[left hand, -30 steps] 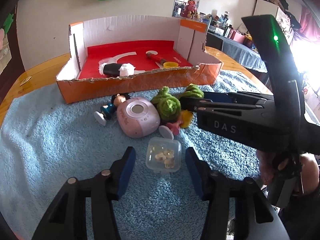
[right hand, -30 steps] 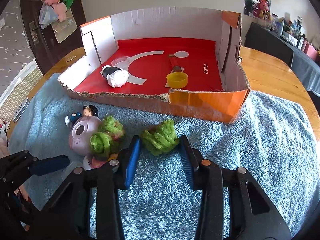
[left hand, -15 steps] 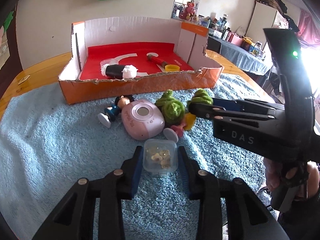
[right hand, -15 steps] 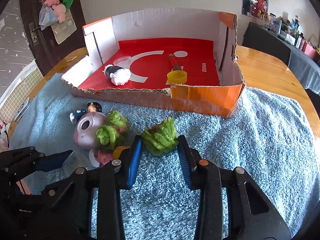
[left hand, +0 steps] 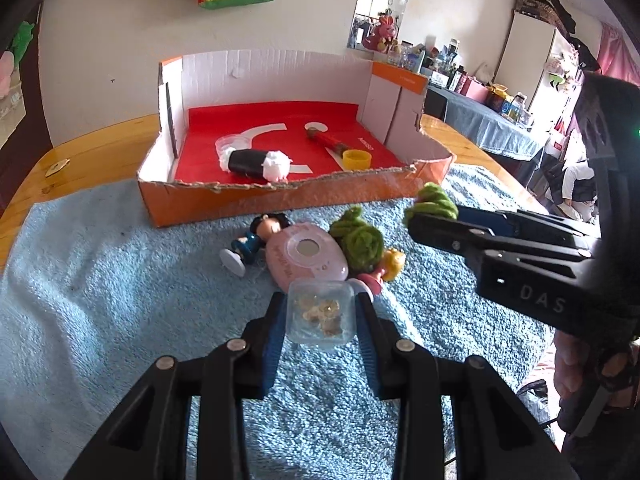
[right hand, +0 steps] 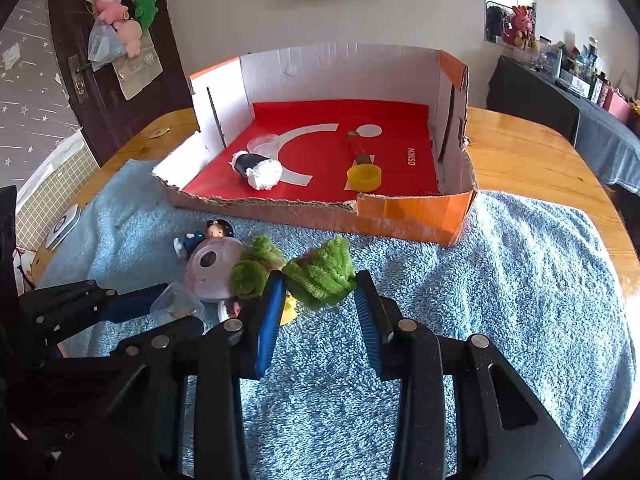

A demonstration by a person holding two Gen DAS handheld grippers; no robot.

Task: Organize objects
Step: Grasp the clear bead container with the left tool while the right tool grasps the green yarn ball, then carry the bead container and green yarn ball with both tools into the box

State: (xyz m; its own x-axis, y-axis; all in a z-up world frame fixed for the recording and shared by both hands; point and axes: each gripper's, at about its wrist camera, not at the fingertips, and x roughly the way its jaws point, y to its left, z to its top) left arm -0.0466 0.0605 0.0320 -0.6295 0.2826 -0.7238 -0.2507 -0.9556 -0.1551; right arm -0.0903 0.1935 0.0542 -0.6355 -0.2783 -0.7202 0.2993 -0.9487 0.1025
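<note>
My left gripper (left hand: pixel 321 312) is shut on a small clear plastic box (left hand: pixel 322 312) with pale bits inside, held just above the blue towel (left hand: pixel 100 300). My right gripper (right hand: pixel 319 280) is shut on a green fuzzy bundle (right hand: pixel 320 272), lifted a little off the towel; the same green bundle (left hand: pixel 432 200) shows at its tips in the left wrist view. On the towel lie a pink round device (left hand: pixel 306 258), a second green bundle (left hand: pixel 360 240), a dark-haired figurine (left hand: pixel 252 238) and a yellow-haired figurine (left hand: pixel 386 268). The orange cardboard box (left hand: pixel 280 200) with a red floor stands behind.
Inside the box lie a black-and-white roll (left hand: pixel 256 162), a yellow cap (left hand: pixel 357 158), a red stick (left hand: pixel 328 142) and a clear lid (right hand: pixel 262 145). A wooden table (right hand: pixel 532 152) carries the towel. A person's hand (left hand: pixel 572 360) holds the right gripper.
My left gripper closed on the clear box and raised it slightly. My right gripper lifted the green bundle off the towel, away from the other toys.
</note>
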